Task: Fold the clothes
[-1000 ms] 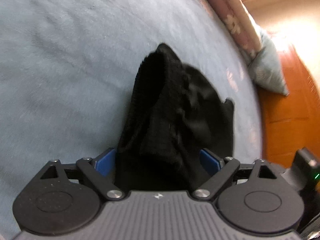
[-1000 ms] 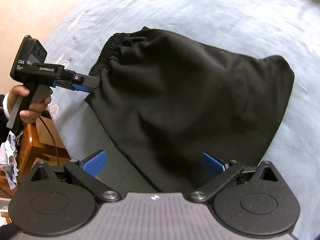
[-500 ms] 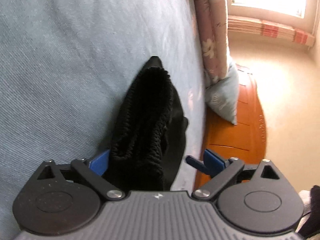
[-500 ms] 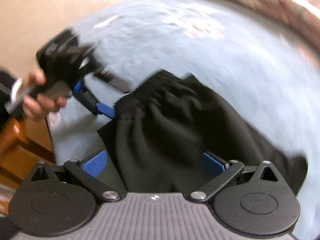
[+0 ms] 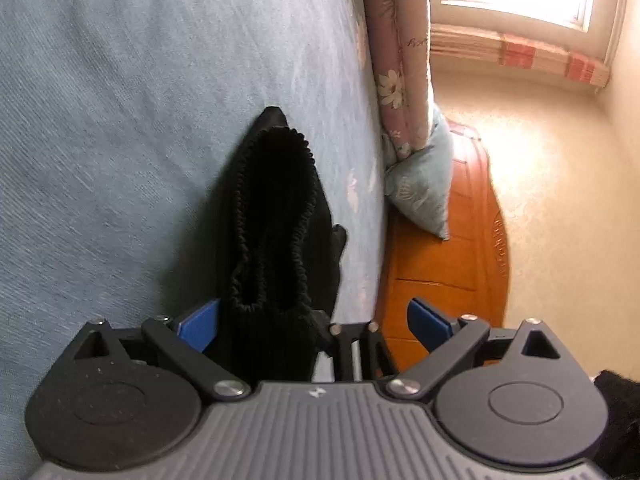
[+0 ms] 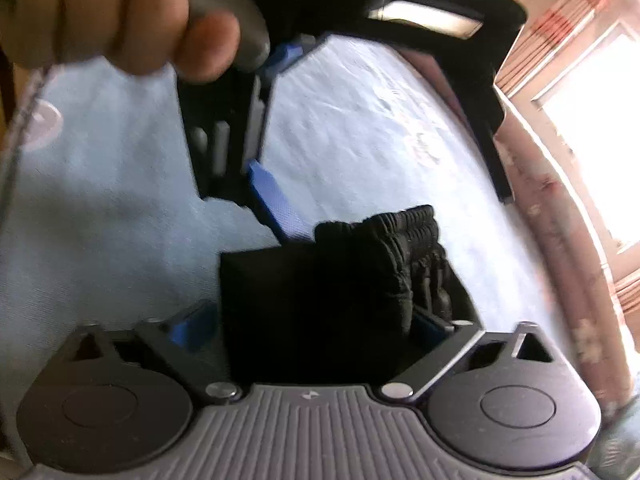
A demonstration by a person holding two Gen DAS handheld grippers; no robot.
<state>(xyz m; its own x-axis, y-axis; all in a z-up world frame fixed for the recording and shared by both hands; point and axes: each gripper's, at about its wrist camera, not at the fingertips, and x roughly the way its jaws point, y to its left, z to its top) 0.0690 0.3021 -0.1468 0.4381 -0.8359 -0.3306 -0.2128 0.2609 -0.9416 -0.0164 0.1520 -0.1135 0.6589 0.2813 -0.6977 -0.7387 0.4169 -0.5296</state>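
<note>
Black knit fabric fills the left wrist view: the shorts (image 5: 276,216) lie on the pale blue bed sheet (image 5: 120,120), their ribbed elastic waistband gathered into a narrow open loop that points away from the camera. The left claw (image 5: 316,320) is spread. The waistband rests against its left blue pad, while the right blue pad stands clear of the cloth, over the edge of the bed. The sheet is a finely woven cotton with a faint printed pattern, and it lies open and flat to the left of the shorts. To the right the sheet ends at the bed edge, where a floral pink quilt (image 5: 396,60) and a light blue pillow (image 5: 424,188) are bunched against an orange wooden bed frame (image 5: 448,272). Beyond it come a cream wall and a bright window.

Right wrist view: the shorts (image 6: 320,300) sit between the fingers of the right claw (image 6: 308,328), folded into a thick dark block with the ribbed waistband on top at the right. The fabric hides the right pad, so I cannot tell whether this claw is gripping or only straddling the cloth. The left claw (image 6: 276,128) hangs just above, blurred, one blue pad touching the shorts. A hand (image 6: 120,12) grips its handle. Bare blue sheet (image 6: 360,120) lies beyond.
</note>
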